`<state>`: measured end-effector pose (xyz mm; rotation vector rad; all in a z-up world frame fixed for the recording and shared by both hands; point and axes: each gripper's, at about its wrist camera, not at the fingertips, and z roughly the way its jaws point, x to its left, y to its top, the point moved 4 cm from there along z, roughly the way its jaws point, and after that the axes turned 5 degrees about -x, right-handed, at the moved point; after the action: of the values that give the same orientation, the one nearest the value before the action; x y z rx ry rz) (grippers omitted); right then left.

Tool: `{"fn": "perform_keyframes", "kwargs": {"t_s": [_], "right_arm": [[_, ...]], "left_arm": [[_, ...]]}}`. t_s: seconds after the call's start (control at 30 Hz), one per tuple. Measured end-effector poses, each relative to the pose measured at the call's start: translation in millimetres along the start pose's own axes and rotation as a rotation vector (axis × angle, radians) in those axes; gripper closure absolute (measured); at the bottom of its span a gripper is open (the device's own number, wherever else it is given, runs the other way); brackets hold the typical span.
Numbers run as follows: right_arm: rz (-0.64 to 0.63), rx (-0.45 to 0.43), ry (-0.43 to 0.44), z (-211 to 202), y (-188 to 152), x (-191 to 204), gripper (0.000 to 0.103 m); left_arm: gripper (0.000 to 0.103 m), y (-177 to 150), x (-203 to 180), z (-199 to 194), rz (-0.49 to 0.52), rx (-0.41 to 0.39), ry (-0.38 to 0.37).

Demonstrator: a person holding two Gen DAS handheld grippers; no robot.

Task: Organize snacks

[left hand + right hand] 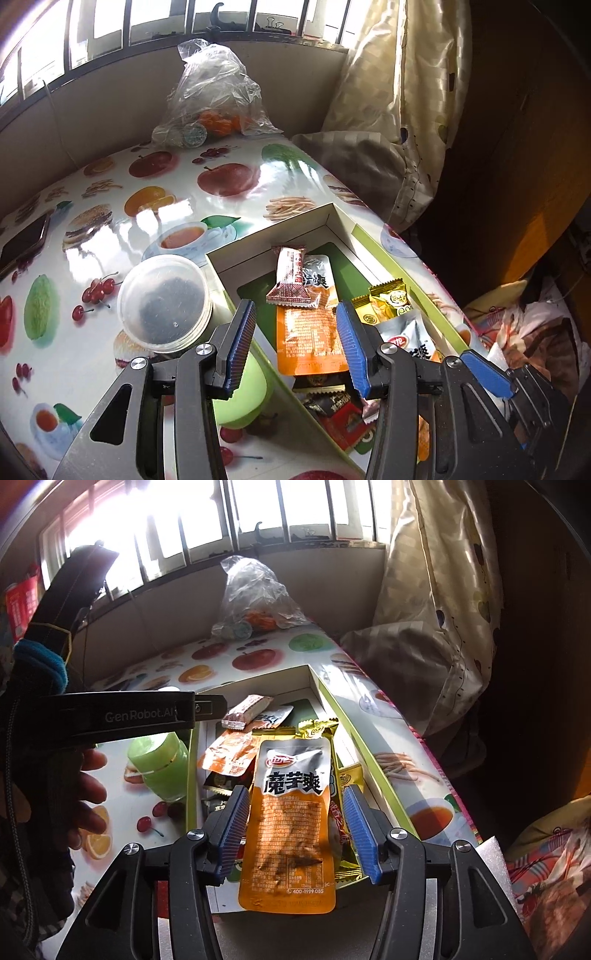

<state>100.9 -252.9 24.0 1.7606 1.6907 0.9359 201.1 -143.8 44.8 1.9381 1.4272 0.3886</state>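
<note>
A shallow white and green box on the fruit-print table holds several snack packets. My left gripper is open above an orange pouch, with a red-white bar and a gold packet beyond. My right gripper is open, with a grey-orange pouch lying between its fingers at the box's near end. The right gripper's blue finger shows in the left wrist view. The left gripper's body crosses the right wrist view.
A clear lidded tub and a green cup stand left of the box. A plastic bag with oranges sits at the table's far end. A phone lies at the left. A curtain hangs right.
</note>
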Motion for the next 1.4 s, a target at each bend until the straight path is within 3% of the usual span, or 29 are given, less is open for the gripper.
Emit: {"fn": "perform_keyframes", "kwargs": {"t_s": [0.33,0.67,1.07,1.4], "right_arm": [[0.007,-0.032,-0.016,-23,-4,3,0.049],[-0.01,-0.041,-0.046,-41,-19,10,0.049],[-0.028,-0.009,-0.087,-51,-56,9,0.049],[-0.038,0.029,-0.124,-49,-78,8,0.049]], "left_arm": [[0.056,-15,2,-45,-0.022,-0.07,0.035],[0.055,-61,6,-75,-0.041,-0.092,0.132],[0.055,-131,8,-79,-0.022,-0.03,0.185],[0.055,-154,5,-75,-0.024,0.008,0.181]]}}
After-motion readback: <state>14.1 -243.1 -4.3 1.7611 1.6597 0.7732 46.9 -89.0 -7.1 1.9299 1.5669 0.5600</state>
